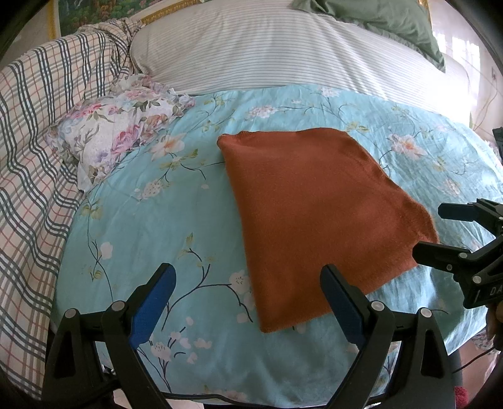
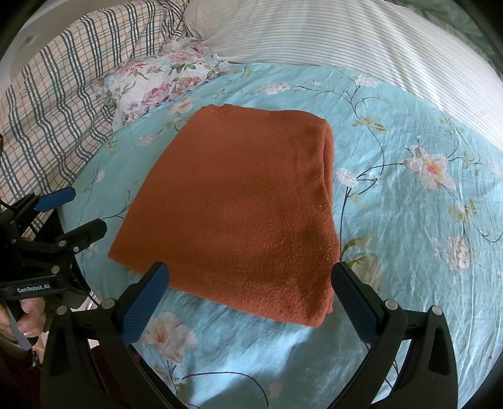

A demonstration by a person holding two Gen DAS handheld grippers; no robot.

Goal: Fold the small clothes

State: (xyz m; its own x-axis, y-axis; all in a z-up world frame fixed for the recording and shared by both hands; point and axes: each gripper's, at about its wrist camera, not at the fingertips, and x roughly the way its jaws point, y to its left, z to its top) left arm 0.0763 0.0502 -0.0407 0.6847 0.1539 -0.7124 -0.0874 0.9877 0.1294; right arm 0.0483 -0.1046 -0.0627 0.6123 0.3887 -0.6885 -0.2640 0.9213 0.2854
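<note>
The left gripper [image 1: 248, 302] is spread wide, holding nothing. Just ahead, a rust-orange knitted garment [image 2: 239, 204] lies folded into a flat rectangle on the turquoise floral bedsheet [image 2: 408, 220], thick fold along its right edge, bare sheet all around. The right gripper [image 2: 250, 300] hovers spread, empty.

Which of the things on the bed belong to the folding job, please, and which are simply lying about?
Job:
- folded rust-orange garment
- left gripper, open
- right gripper, open

Lying about:
- floral pillow
- plaid blanket
- striped pillow
- green pillow
- blue floral sheet
</note>
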